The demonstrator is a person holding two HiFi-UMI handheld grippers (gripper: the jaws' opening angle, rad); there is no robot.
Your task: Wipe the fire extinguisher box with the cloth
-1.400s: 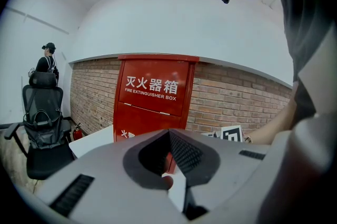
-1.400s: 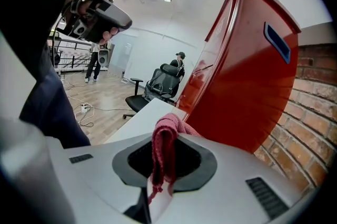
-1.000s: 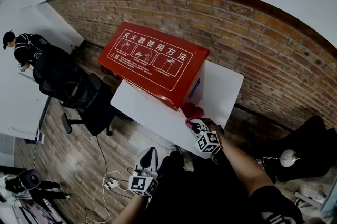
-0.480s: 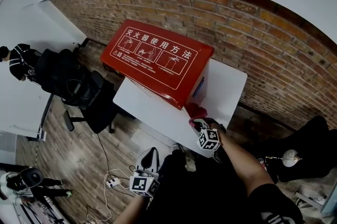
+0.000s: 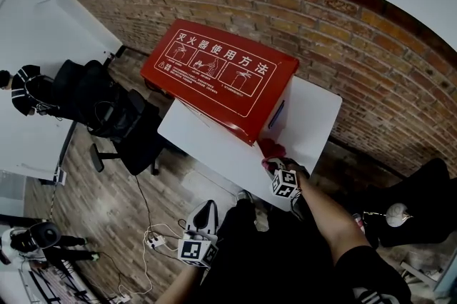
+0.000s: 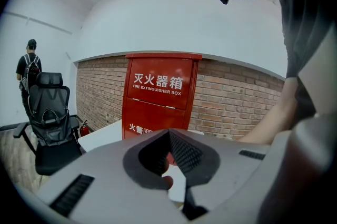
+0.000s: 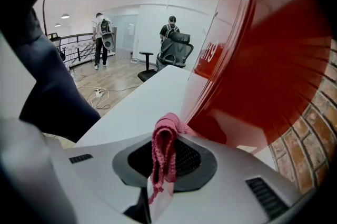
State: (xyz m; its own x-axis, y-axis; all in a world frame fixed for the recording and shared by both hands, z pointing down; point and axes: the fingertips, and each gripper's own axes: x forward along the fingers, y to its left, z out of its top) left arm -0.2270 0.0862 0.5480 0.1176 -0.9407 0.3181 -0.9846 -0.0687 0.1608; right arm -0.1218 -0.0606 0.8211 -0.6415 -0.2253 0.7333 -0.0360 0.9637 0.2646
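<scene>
The right gripper [image 7: 158, 181] has its jaws clamped on the cloth [image 7: 164, 140], which bunches up between them and touches the low side of the red fire extinguisher box [image 5: 221, 78] on the white table [image 5: 203, 145]. The left gripper [image 6: 176, 168] hangs low, well away from the box, jaws together and empty.

R gripper [image 5: 274, 161], cloth [image 5: 273, 148] nudged toward box [image 5: 214, 78].

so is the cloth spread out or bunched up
Bunched: the pink cloth hangs as a folded loop pinched in the shut right hand-held gripper.
</scene>
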